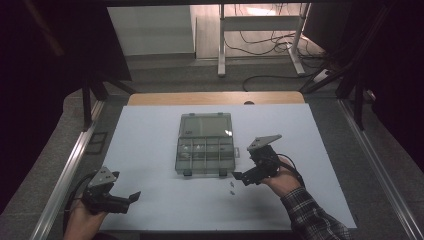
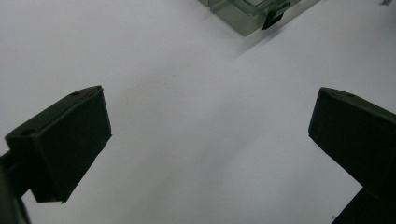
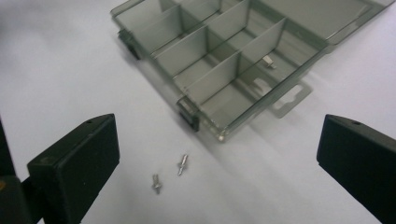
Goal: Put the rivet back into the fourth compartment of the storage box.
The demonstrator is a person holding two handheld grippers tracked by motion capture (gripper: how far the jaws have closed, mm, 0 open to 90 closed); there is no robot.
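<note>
step: approach to pick | right gripper (image 3: 219, 163) wide open, empty, over two metal pins (image 3: 170, 172) lying beside open organizer box (image 3: 224, 60) | left gripper (image 2: 210, 149) wide open, idle | next: lower, pinch one pin

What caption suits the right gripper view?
Open right gripper above two small metal pins beside an open compartment box.

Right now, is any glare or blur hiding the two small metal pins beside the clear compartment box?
Right gripper view: the two small metal pins are sharp on the white sheet; the clear grey compartment box shows mild reflections. High view: dim, glare on the box lid, pins are specks. Left gripper view: black jaws softly blurred.
</note>
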